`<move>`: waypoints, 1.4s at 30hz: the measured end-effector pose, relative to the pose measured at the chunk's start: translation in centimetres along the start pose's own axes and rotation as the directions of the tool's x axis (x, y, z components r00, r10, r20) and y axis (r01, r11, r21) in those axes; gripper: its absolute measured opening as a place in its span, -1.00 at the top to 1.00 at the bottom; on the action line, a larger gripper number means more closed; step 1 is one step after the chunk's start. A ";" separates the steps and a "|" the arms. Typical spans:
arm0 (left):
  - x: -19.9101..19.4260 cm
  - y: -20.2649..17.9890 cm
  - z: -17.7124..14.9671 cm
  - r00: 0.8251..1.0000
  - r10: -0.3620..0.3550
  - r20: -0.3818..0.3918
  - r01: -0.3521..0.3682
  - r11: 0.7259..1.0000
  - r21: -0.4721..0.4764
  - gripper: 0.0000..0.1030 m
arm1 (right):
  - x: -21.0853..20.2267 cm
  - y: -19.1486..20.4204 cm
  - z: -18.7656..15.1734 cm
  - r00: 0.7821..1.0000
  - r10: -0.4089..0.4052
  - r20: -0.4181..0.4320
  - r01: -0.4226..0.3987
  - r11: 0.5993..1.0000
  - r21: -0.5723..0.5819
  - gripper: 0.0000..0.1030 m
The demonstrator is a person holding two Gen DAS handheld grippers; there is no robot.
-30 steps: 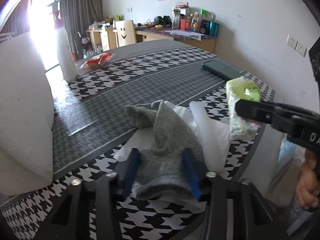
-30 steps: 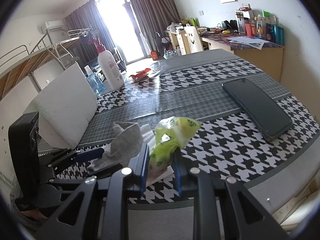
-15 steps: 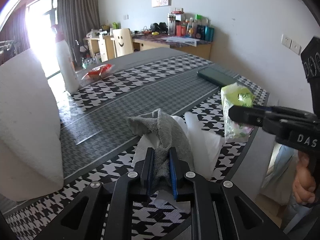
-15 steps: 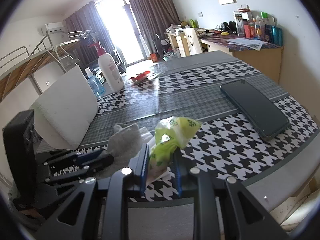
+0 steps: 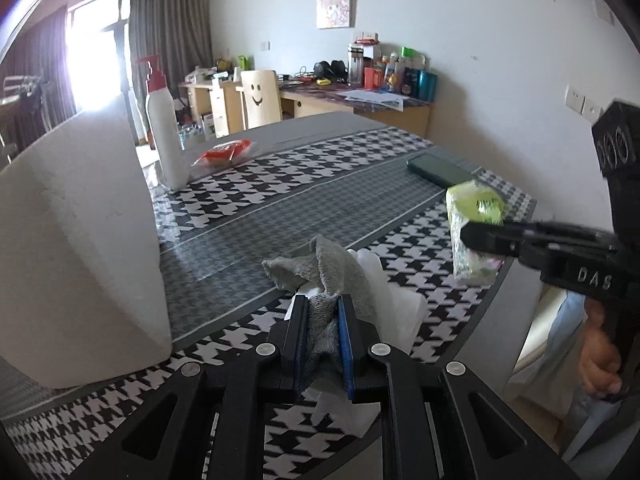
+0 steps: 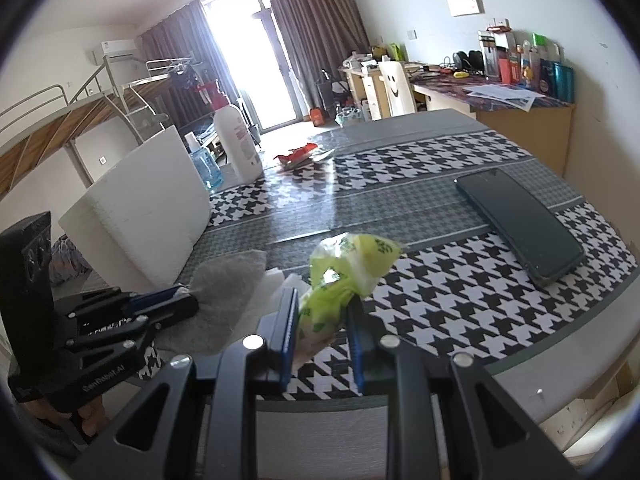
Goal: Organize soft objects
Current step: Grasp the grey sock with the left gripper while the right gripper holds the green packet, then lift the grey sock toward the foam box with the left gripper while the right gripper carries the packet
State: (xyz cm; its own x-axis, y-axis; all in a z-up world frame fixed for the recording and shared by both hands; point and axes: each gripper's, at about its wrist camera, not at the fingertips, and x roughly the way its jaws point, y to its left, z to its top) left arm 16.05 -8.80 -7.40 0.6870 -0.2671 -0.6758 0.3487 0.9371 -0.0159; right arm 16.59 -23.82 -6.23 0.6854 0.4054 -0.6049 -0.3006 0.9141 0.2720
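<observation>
My left gripper (image 5: 323, 307) is shut on a grey sock (image 5: 334, 270) and holds it raised above white tissue sheets (image 5: 396, 300) at the table's near edge. The sock appears blurred in the right wrist view (image 6: 228, 284), beside the left gripper (image 6: 188, 300). My right gripper (image 6: 322, 308) is shut on a green tissue pack (image 6: 344, 272) and holds it above the table. In the left wrist view the pack (image 5: 474, 224) hangs from the right gripper (image 5: 464, 236) at the right.
A white foam block (image 5: 76, 248) stands at the left. A dark phone (image 6: 520, 220) lies at the right. A white pump bottle (image 5: 166, 136), a blue bottle (image 6: 206, 168) and a red packet (image 5: 224, 154) sit further back on the houndstooth table (image 5: 304, 176).
My left gripper closed on the grey sock and lifted it off the tissue sheets. The right gripper kept its hold on the green pack and rose slightly.
</observation>
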 end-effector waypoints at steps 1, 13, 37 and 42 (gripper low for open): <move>0.1 0.1 -0.1 1.000 0.013 -0.001 -0.013 1.000 -0.009 0.64 | 0.0 0.1 0.0 1.000 0.003 0.001 -0.003 1.000 -0.003 0.48; 0.3 -0.9 -0.2 1.000 0.024 0.016 -0.024 0.999 0.026 -0.24 | 0.1 0.9 0.0 1.000 0.011 -0.003 -0.011 1.000 -0.024 0.48; 3.9 0.7 -1.0 0.995 0.012 -0.100 -0.017 0.999 -0.048 0.53 | 0.6 1.2 -0.2 1.000 0.012 -0.017 -0.012 1.000 -0.028 0.48; 3.9 0.8 -0.9 0.995 0.000 -0.100 -0.006 0.998 -0.055 0.83 | 0.7 1.3 -0.2 1.000 0.010 -0.024 -0.011 1.000 -0.029 0.48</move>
State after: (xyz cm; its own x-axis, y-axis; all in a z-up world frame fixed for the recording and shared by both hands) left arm 18.45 -8.84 -10.68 0.6201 -0.2429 -0.7460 0.3091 0.9496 -0.0523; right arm 16.56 -22.30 -6.48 0.6663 0.4148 -0.6197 -0.3273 0.9094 0.2568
